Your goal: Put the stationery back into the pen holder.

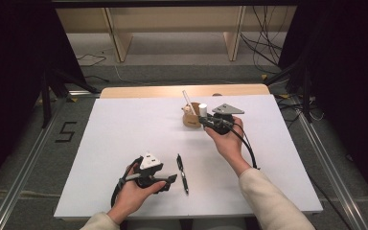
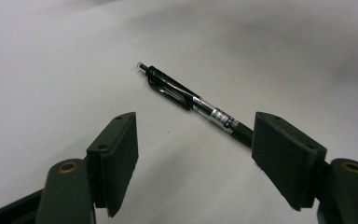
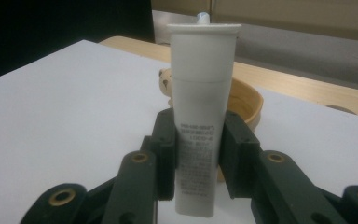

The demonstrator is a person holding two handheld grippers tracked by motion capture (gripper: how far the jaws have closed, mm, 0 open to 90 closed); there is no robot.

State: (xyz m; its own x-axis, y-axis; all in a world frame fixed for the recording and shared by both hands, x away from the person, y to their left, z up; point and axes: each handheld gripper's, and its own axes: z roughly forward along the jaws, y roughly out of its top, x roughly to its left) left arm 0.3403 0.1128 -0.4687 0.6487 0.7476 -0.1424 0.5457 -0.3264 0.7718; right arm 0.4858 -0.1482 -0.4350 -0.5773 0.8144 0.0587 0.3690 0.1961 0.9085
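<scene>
The right gripper [image 3: 193,154] has its jaws clamped on the lower half of a white tube [image 3: 203,112], held upright just in front of the wooden cup [image 1: 190,118] at the far middle of the tabletop [image 1: 124,129]. The left gripper [image 2: 193,154] rests low with jaws wide and empty, the black pen [image 2: 193,100] lying flat just beyond them. Judgement: the tube is bound for the cup; keep it vertical, centre it over the rim clear of the stick [image 1: 188,100] already standing inside, and release only once its base is below the rim.
</scene>
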